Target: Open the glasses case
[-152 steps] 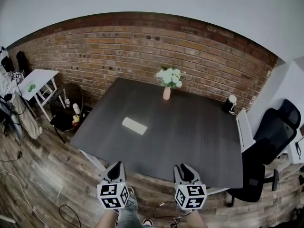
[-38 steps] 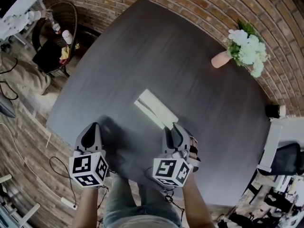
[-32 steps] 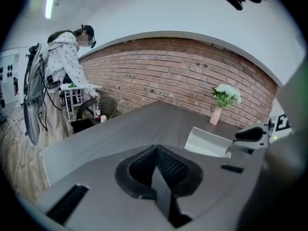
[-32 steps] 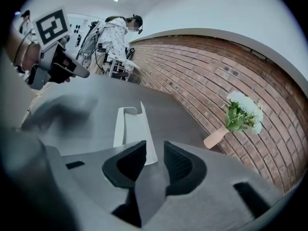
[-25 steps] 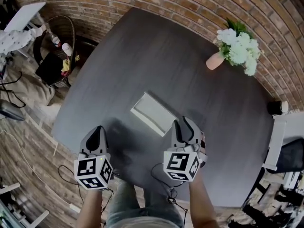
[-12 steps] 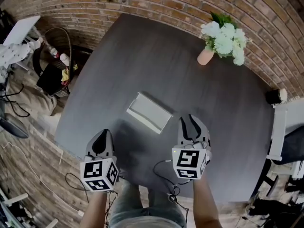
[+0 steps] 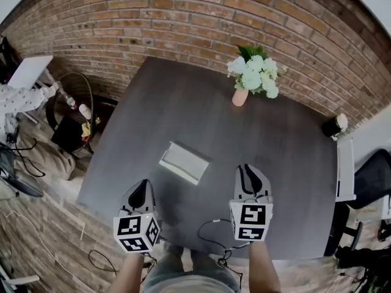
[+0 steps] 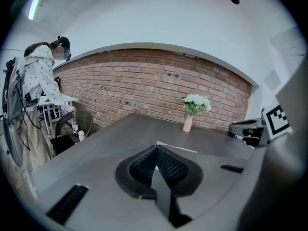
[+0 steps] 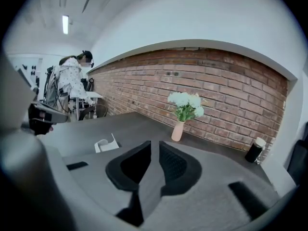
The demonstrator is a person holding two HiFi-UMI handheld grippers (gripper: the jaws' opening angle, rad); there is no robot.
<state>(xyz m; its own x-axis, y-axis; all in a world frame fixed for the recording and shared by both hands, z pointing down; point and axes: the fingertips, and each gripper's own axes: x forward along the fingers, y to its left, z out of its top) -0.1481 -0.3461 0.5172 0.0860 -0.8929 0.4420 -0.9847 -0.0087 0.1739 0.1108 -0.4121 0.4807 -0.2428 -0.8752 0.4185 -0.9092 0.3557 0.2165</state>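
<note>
The white glasses case [image 7: 183, 162] lies on the dark table [image 7: 281, 157] with its lid standing up; it also shows in the right gripper view [image 9: 107, 145]. In the left gripper view only its pale edge [image 8: 179, 148] peeks from behind the jaws. Both grippers hover near the table's front edge, apart from the case. My left gripper [image 7: 142, 189] [image 8: 156, 149] has its tips together and holds nothing. On my right gripper [image 7: 249, 173] [image 9: 155, 145] the jaws are closing, with a narrow gap left and nothing between them.
A pink vase of white flowers [image 7: 240, 96] stands at the table's far side, with a black cup [image 7: 333, 126] at the far right corner. A brick wall runs behind. An office chair [image 7: 374, 176] is at the right. At the left are a round side table [image 7: 73, 127] and a person [image 8: 36, 95].
Both grippers have drawn back from the case toward the table's near edge and risen. The right gripper has rolled upright and its jaws have narrowed. The case stays open.
</note>
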